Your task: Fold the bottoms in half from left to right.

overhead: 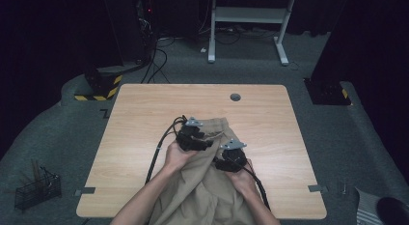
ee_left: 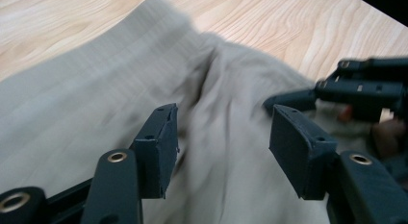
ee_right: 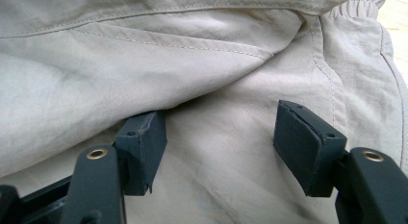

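We see beige trousers (overhead: 207, 186) lying on the wooden worktop (overhead: 135, 138), near its front edge and a little right of the middle. Their long axis runs from the person's side towards the far side of the worktop. The waistband (overhead: 217, 122) (it looks elastic and gathered in the right gripper view) points away from the person, and the other end hangs over the front edge, so we cannot tell how the legs lie there.

Our left tongs (ee_left: 221, 152) are released: the two black pads stand apart over the cloth, and nothing is pressed between them. In the high view we find the left tongs (overhead: 208, 142) just below the waistband, pointing to the right, with their cable trailing back across the worktop. The left gripper view is a little blurred.

Our right tongs (ee_right: 219, 147) are also released, with the jaws wide apart. The left pad touches the lower edge of a fold (ee_right: 144, 75) of cloth, while the right pad is free above the flat cloth. In the high view the right tongs (overhead: 219, 160) rest on the trousers, just beside the left ones. In the left gripper view the right tongs (ee_left: 293, 100) show at the right, close to the cloth.
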Action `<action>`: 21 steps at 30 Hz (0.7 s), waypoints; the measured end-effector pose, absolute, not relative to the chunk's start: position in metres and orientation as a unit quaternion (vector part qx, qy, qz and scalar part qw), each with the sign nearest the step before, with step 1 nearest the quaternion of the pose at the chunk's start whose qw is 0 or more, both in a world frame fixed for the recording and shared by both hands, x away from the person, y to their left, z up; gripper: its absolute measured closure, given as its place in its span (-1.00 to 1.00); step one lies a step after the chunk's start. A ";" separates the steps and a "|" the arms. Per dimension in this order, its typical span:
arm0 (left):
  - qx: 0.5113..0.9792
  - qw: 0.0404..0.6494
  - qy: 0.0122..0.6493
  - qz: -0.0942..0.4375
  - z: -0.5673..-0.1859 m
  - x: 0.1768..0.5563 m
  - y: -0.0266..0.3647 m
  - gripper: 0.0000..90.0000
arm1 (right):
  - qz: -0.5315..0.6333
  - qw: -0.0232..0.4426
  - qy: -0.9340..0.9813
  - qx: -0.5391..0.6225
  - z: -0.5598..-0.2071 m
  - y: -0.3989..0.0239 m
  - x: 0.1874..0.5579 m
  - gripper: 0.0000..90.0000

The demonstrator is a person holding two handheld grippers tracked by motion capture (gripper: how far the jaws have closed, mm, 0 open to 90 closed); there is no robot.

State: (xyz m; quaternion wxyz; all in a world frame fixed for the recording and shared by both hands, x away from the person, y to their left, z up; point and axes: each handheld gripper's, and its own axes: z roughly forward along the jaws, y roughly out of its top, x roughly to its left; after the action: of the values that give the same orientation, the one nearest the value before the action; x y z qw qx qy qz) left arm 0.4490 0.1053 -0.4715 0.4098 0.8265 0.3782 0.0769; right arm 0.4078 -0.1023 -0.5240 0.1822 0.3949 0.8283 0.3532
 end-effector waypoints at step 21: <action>0.819 0.396 0.410 0.071 -0.504 0.396 0.146 0.06 | 0.348 0.173 0.845 0.367 -0.514 -0.119 0.388 -0.24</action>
State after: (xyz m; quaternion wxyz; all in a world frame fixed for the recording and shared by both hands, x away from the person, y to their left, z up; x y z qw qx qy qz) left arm 0.3965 0.1462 -0.5044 0.3955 0.8187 0.4103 0.0710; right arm 0.3879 -0.1192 -0.5135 0.1730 0.3671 0.8451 0.3481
